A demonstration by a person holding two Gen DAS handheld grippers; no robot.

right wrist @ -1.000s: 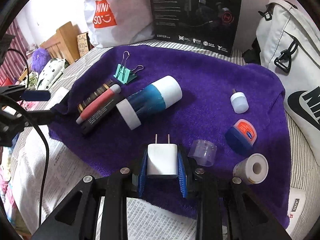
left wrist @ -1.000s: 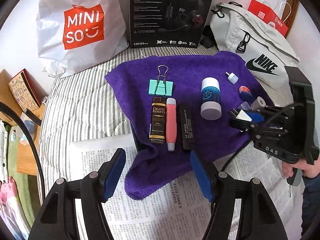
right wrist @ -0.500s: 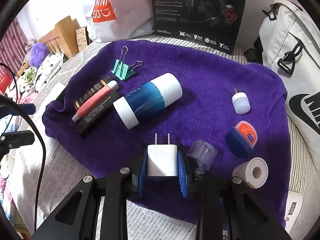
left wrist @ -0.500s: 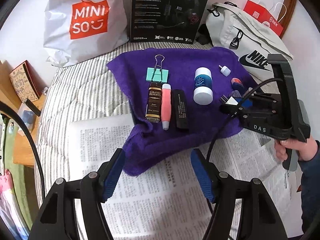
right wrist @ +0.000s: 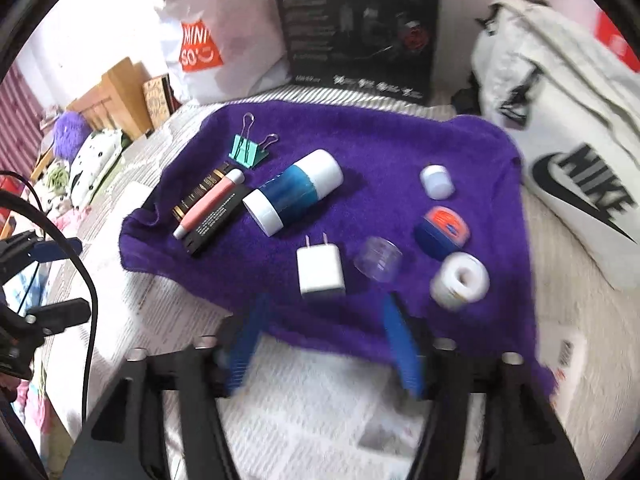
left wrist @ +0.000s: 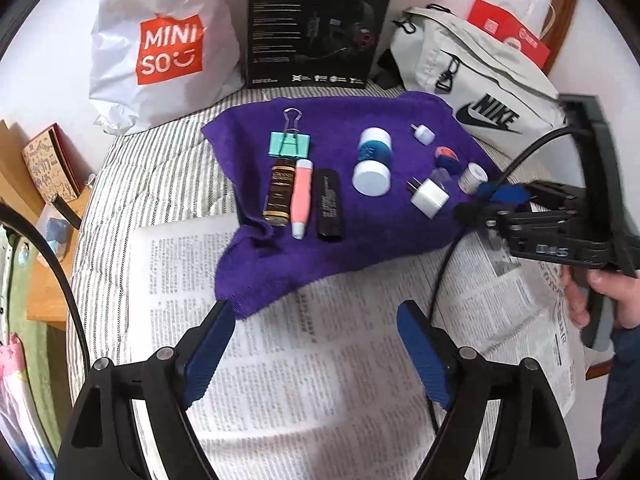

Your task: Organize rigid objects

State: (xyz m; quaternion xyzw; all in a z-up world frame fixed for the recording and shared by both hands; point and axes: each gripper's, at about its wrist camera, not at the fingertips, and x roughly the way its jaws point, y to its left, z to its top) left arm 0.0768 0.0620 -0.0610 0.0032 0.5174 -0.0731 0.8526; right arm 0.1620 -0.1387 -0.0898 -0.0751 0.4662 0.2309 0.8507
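A purple towel carries a row of things: a teal binder clip, a brown lighter, a pink tube, a black bar and a blue-and-white bottle. A white charger plug lies free on the towel's near edge. My right gripper sits just behind it, jaws opening with nothing between them. To the plug's right lie a clear cup, a white roll, a blue tin and a small white cap. My left gripper hangs over the newspaper, jaws opening and empty.
A Miniso bag, a black headset box and a grey Nike bag line the far side. Newspaper covers the striped bedding in front of the towel. A wooden stand is at the left. A hand holds the right gripper.
The right gripper has opened, left the white charger plug on the towel and drawn back and up. The left gripper has backed away from the towel, its jaws now wider.
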